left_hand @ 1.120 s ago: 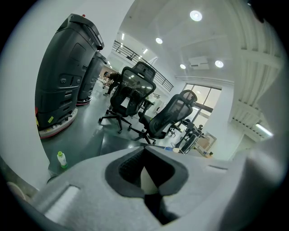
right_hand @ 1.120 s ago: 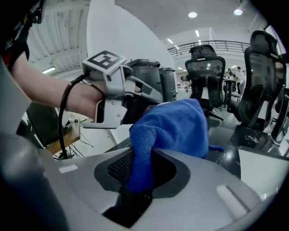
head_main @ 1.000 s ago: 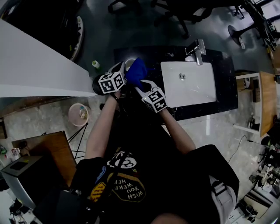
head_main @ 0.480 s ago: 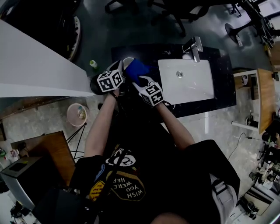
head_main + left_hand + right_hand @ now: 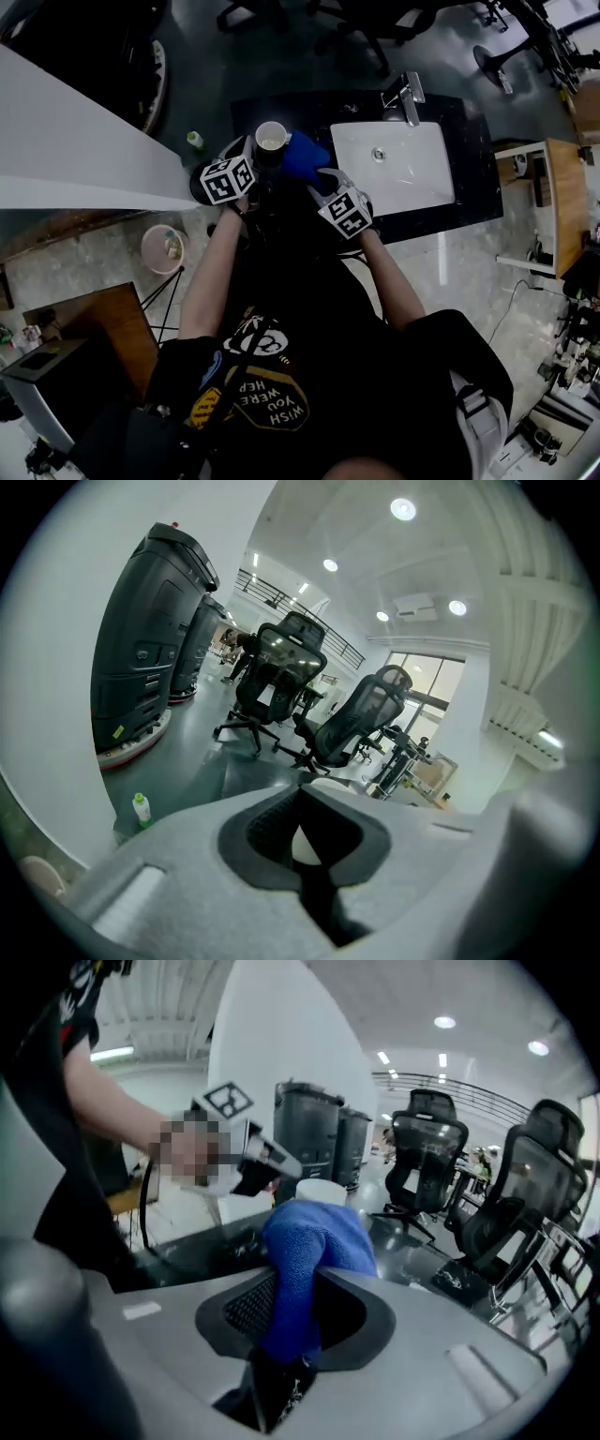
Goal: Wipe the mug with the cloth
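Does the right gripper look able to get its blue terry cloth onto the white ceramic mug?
Probably yes: the blue cloth in the right gripper sits beside the white mug held by the left gripper, nothing between them.

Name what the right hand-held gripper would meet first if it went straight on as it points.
Probably the mug, just beyond the cloth the right hand-held gripper grips; depth is unclear.

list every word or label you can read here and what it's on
"WISH YOU WERE HERE": yellow print on the person's black T-shirt, upside down in the head view.
Small green-capped plastic bottle on the floor: label too small to read.
Two white marker cubes: black square patterns, no words.
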`<act>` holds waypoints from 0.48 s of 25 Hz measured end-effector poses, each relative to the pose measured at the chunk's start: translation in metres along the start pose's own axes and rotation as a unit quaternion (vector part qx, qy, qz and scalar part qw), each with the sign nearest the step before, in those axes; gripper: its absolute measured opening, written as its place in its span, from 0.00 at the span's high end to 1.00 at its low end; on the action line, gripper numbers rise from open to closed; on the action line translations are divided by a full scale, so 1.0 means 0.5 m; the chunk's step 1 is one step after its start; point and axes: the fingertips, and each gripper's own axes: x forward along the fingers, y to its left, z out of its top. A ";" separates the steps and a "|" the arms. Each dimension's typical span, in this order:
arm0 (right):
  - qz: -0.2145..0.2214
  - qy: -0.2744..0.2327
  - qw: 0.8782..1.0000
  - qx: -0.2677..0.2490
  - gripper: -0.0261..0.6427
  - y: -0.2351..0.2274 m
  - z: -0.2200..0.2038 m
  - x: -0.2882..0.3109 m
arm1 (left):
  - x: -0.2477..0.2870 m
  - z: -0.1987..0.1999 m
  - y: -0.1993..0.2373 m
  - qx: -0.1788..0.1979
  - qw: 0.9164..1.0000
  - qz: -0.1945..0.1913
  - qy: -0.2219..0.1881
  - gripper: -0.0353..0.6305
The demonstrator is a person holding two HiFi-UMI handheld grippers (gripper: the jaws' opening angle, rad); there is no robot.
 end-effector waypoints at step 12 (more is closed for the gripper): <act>0.084 -0.135 0.964 0.215 0.69 0.043 -0.014 -0.077 | -0.194 -0.075 -0.063 0.060 0.998 -0.015 -0.034 0.94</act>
